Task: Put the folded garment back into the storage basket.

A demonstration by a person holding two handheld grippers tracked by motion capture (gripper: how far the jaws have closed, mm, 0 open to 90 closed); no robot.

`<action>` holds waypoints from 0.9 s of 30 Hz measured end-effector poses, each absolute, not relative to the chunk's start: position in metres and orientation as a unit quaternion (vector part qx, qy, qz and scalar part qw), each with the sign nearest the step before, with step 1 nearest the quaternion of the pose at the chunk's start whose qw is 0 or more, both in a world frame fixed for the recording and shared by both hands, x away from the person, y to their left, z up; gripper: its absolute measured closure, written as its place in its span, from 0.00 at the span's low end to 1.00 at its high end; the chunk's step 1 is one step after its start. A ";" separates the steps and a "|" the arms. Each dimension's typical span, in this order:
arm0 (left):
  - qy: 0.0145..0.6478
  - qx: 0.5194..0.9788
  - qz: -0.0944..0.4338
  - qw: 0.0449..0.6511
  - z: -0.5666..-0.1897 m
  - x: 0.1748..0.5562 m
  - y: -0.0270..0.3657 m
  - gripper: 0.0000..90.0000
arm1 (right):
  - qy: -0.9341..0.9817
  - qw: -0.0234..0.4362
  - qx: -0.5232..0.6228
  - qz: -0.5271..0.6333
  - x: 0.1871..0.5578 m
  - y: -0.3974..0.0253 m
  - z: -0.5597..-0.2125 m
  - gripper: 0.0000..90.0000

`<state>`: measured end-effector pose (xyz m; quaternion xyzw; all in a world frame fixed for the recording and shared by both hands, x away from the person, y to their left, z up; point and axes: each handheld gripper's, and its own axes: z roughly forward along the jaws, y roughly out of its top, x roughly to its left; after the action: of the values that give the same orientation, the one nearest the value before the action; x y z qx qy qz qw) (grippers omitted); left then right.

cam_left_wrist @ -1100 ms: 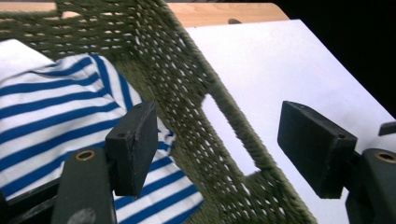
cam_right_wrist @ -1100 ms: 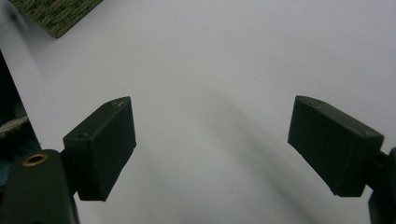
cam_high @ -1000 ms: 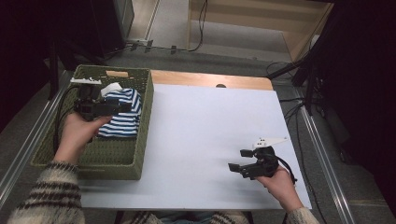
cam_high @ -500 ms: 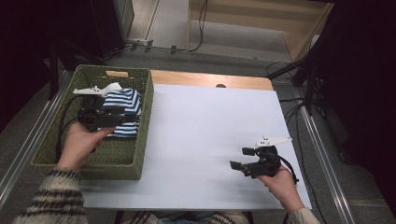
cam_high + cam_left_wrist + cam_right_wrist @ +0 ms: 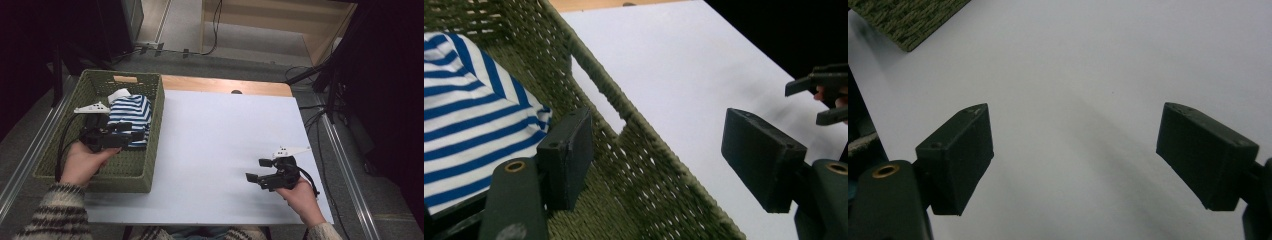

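Compared with the frame a second earlier, the left hand-held gripper [image 5: 131, 134] is seen drawn back toward the near end of the green woven basket [image 5: 125, 172], while the right hand-held gripper [image 5: 259, 170] is found nearly unchanged at the near right of the white table [image 5: 220, 135]. The left hand-held gripper is observed with jaws spread wide and nothing held; in the left gripper view one jaw is placed inside the basket just beside the blue-and-white striped cloth [image 5: 469, 115], the other outside over the table, the basket wall [image 5: 634, 150] lying between them. Contact with the wall cannot be confirmed. The right hand-held gripper is likewise recorded wide open and empty above bare table. The striped cloth is located in the far half of the basket, partly covered by the left hand-held gripper in the high view. A white item [image 5: 119, 94] behind it cannot be identified.
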<state>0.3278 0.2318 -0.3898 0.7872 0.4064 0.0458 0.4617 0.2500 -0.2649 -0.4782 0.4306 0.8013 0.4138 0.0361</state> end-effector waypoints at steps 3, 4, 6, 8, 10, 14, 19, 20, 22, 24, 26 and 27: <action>0.401 0.792 0.048 0.458 -0.392 0.324 0.229 0.32 | 0.802 0.036 0.431 0.413 0.250 -0.265 -0.478 0.15; 0.400 0.794 0.049 0.455 -0.393 0.322 0.228 0.32 | 0.802 0.037 0.431 0.412 0.250 -0.265 -0.478 0.15; 0.398 0.794 0.046 0.457 -0.394 0.321 0.226 0.32 | 0.801 0.038 0.431 0.413 0.250 -0.265 -0.478 0.15; 0.397 0.794 0.046 0.458 -0.394 0.318 0.225 0.32 | 0.800 0.038 0.432 0.414 0.250 -0.266 -0.478 0.15; 0.395 0.797 0.048 0.454 -0.394 0.315 0.222 0.32 | 0.800 0.037 0.432 0.414 0.250 -0.266 -0.478 0.15; 0.390 0.800 0.044 0.454 -0.394 0.309 0.217 0.32 | 0.801 0.037 0.431 0.413 0.250 -0.266 -0.478 0.15; 0.390 0.804 0.040 0.446 -0.398 0.303 0.213 0.33 | 0.802 0.036 0.430 0.412 0.250 -0.265 -0.478 0.15; 0.390 0.806 0.043 0.444 -0.399 0.302 0.212 0.33 | 0.802 0.036 0.431 0.413 0.250 -0.265 -0.478 0.15; 0.388 0.807 0.043 0.443 -0.400 0.301 0.212 0.33 | 0.802 0.036 0.430 0.413 0.250 -0.265 -0.478 0.15; 0.385 0.809 0.043 0.442 -0.401 0.301 0.212 0.33 | 0.802 0.036 0.430 0.413 0.250 -0.265 -0.479 0.15; 0.386 0.807 0.039 0.445 -0.401 0.302 0.213 0.33 | 0.804 0.036 0.429 0.411 0.250 -0.265 -0.479 0.15; 0.389 0.806 0.040 0.445 -0.402 0.302 0.214 0.33 | 0.803 0.035 0.429 0.412 0.250 -0.265 -0.479 0.15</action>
<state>0.3021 0.2137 -0.4016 0.8059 0.3885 0.0395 0.4449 0.2501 -0.2647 -0.4788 0.4289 0.8032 0.4120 0.0351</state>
